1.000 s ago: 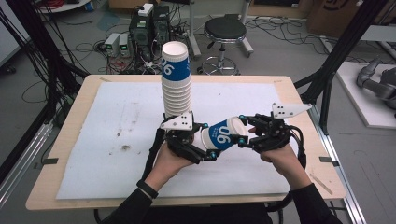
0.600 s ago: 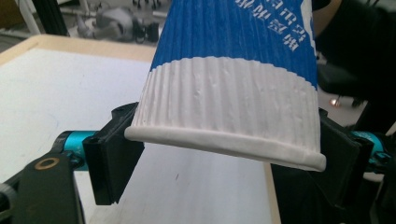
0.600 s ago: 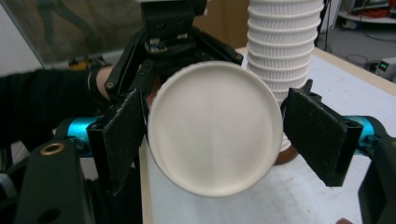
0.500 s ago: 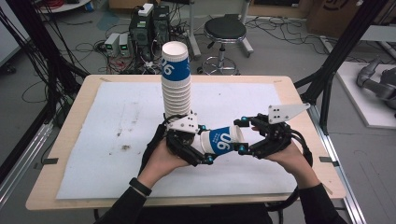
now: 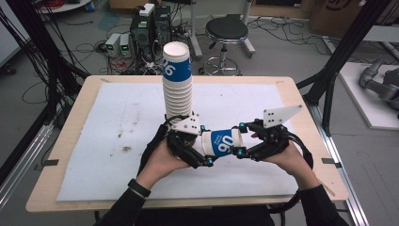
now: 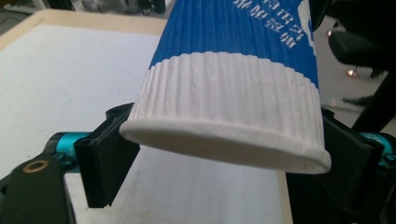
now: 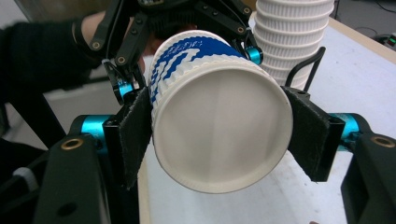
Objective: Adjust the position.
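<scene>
Paper cup [image 5: 225,142], blue and white and lying on its side, hangs just above the desk [image 5: 66,169] between two hand-held grippers, close in front of the tall stack of nested cups [image 5: 178,84] that serves as the landmark of the scene.

Left of the cup, the left hand-held gripper [image 5: 203,146] sits at the foot of the stack, its grey plate nearly against the lowest cups. Its jaws straddle the cup's wide rim end; in the left gripper view the cup [image 6: 229,107] lies between the black pads, the right pad appearing to touch the wall while the left pad shows at the rim's edge with a thin gap. These jaws have just been opening, with the cup between them, so this side reads as parted and letting go rather than gripping.

To the right of the cup and farther from the stack, the right hand-held gripper [image 5: 241,140] takes the narrow base end. In the right gripper view the round white bottom of the cup [image 7: 219,126] faces the camera and both black pads [image 7: 136,135] press on its sides. These jaws have just been closing and are now clamped on the cup.

Held level and end to end like this, the cup appears to be passing from one tool to the other, likely so it can be turned before joining, or after leaving, the stack.
</scene>
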`<state>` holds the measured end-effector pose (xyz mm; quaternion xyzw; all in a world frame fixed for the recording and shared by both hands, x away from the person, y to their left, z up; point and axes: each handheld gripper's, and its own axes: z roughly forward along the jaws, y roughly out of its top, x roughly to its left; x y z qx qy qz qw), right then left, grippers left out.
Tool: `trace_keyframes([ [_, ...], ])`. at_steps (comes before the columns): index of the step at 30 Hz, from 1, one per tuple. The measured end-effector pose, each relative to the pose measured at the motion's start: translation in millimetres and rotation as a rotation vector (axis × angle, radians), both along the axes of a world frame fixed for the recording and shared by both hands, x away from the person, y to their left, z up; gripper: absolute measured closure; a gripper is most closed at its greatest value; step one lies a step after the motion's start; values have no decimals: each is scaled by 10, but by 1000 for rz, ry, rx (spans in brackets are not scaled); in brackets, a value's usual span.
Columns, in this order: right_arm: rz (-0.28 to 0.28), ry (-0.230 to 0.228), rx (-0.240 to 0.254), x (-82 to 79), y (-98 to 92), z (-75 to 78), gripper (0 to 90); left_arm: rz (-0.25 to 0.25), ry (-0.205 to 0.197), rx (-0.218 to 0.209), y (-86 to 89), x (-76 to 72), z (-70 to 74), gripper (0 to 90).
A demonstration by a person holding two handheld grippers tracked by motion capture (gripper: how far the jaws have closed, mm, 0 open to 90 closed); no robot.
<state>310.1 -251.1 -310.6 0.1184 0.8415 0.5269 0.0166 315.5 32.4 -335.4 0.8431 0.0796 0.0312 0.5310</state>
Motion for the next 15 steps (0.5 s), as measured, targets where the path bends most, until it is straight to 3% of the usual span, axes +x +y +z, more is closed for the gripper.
trace_keyframes([
  [7, -5, 34, 128, 33, -88, -12, 302, -2, 56, -194, 60, 22, -48, 89],
  [15, 8, 54, 205, 47, -104, -26, 303, -15, 133, -286, 87, 80, -121, 87],
])
